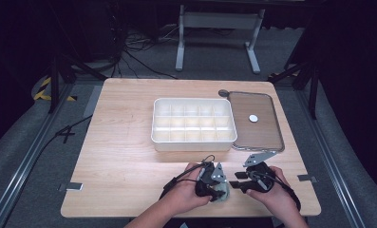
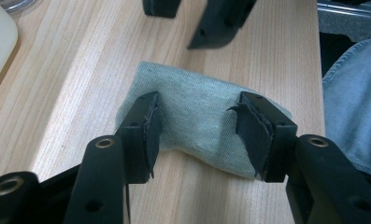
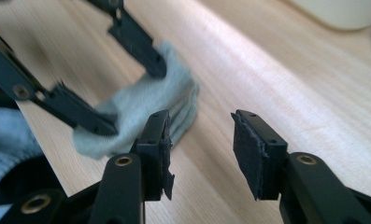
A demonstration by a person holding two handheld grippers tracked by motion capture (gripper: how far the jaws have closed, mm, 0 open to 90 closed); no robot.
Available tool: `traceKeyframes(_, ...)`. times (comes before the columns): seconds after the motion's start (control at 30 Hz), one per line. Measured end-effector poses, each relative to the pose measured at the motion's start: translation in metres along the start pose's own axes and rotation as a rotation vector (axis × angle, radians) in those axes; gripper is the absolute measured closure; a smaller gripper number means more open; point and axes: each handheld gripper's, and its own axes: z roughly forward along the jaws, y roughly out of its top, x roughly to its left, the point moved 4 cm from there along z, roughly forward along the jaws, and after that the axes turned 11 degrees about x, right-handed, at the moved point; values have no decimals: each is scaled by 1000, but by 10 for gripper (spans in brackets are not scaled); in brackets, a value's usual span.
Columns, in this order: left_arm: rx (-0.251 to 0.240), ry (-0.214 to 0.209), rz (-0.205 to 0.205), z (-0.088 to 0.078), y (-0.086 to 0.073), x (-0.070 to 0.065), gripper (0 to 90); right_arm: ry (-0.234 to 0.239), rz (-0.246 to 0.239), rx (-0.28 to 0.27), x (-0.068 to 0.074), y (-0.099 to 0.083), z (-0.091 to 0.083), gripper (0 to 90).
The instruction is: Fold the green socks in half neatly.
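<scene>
Left gripper: the left gripper (image 2: 199, 135) straddles a folded grey-green cloth (image 2: 197, 116), one jaw at each side of it, the pads at or very near the fabric; the jaws stand apart and I cannot tell whether they press it yet.
Right gripper: the right gripper (image 3: 199, 149) has its jaws spread with nothing between them, bare wood showing in the gap; it hovers just beside the cloth's end, with the near jaw close to the fabric edge.
Cloth: it lies flat on the worktop (image 1: 129, 156) near the person's edge, between the two hands, a small soft bundle of a few layers.
Hands: in the high view the left hand (image 1: 188, 192) and right hand (image 1: 271, 190) sit close together, grippers pointing toward each other over the cloth.
Farther out: a white divided box (image 1: 193, 122) stands mid-worktop with its compartments looking empty, and its clear lid (image 1: 255, 120) lies touching the box's right side.
Step in hand: most likely taking hold of the cloth, the left side first.
Next move: probably closing the left jaws firmly on the layers, then bringing the right gripper onto the free end, low enough to catch the bottom layer without scraping the wood.
Risk: thin fabric may slip or only the top layer may lift.
</scene>
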Motion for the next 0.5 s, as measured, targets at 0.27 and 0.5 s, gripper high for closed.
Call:
traceKeyframes(0.27,-7,-1,-8,0,0,0,497,15,48,-70,6,9,3,544)
traceKeyframes(0.5,-9,1,-10,0,0,0,495,25,66,-48,9,12,12,525)
